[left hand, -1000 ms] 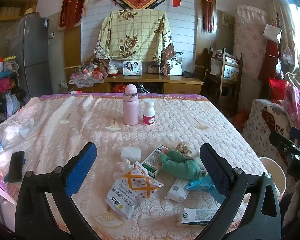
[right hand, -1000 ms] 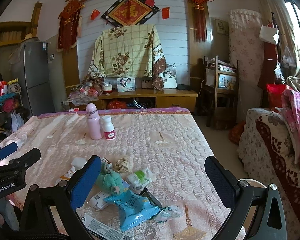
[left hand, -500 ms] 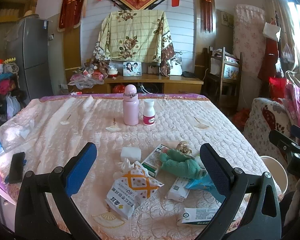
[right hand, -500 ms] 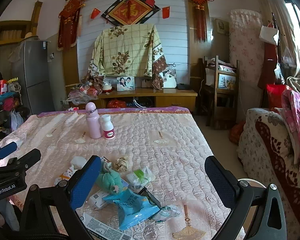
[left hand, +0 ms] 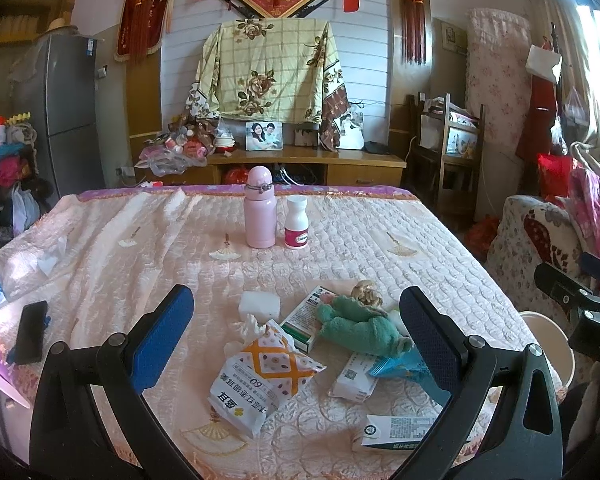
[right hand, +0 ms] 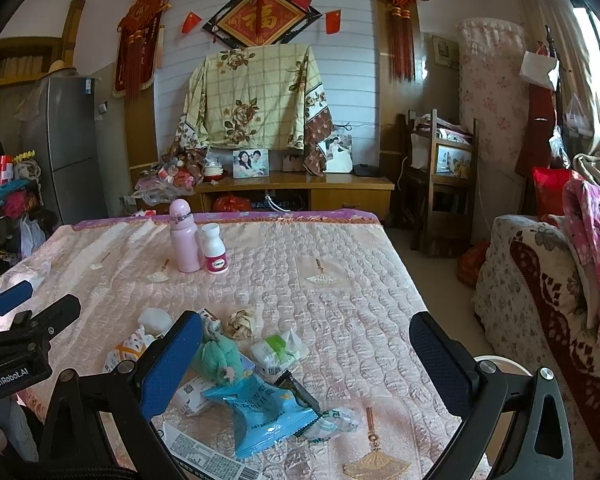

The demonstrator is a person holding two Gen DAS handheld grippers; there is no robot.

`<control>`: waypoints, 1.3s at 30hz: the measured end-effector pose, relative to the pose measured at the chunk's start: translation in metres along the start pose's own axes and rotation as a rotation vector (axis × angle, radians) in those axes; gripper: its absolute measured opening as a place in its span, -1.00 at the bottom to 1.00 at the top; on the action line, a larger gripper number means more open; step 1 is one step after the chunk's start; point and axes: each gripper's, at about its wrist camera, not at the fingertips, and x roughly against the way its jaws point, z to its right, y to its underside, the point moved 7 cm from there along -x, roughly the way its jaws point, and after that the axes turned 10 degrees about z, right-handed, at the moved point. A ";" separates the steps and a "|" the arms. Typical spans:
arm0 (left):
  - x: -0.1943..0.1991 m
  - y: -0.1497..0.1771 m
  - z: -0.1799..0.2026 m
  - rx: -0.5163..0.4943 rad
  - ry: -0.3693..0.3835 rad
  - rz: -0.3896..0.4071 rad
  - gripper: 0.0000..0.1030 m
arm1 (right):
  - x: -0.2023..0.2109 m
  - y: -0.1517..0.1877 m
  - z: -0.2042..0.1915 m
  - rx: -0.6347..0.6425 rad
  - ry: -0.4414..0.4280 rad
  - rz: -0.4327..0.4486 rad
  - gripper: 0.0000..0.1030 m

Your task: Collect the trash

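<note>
Nothing moved since earlier frame; left gripper (left hand: 296, 330) and right gripper (right hand: 306, 350) hover spread wide, empty, over wrappers (right hand: 260, 416); collecting unstarted.

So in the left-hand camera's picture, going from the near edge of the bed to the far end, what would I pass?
Orange-patterned snack bag → green cloth → white foam block → white pill bottle, beside the pink flask.

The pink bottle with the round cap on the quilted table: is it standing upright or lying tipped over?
Upright. The pink bottle stands on its base, cap on top, beside the small white bottle.
</note>
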 end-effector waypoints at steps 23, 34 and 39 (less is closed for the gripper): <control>-0.008 0.008 -0.002 0.006 -0.004 -0.032 0.99 | -0.008 0.007 -0.002 0.006 0.004 -0.025 0.99; -0.017 0.014 -0.008 0.007 -0.024 -0.050 0.99 | -0.016 0.015 -0.006 0.018 -0.017 -0.057 0.99; -0.021 0.017 -0.010 0.011 -0.028 -0.061 0.99 | -0.017 0.016 -0.010 0.029 -0.027 -0.060 0.99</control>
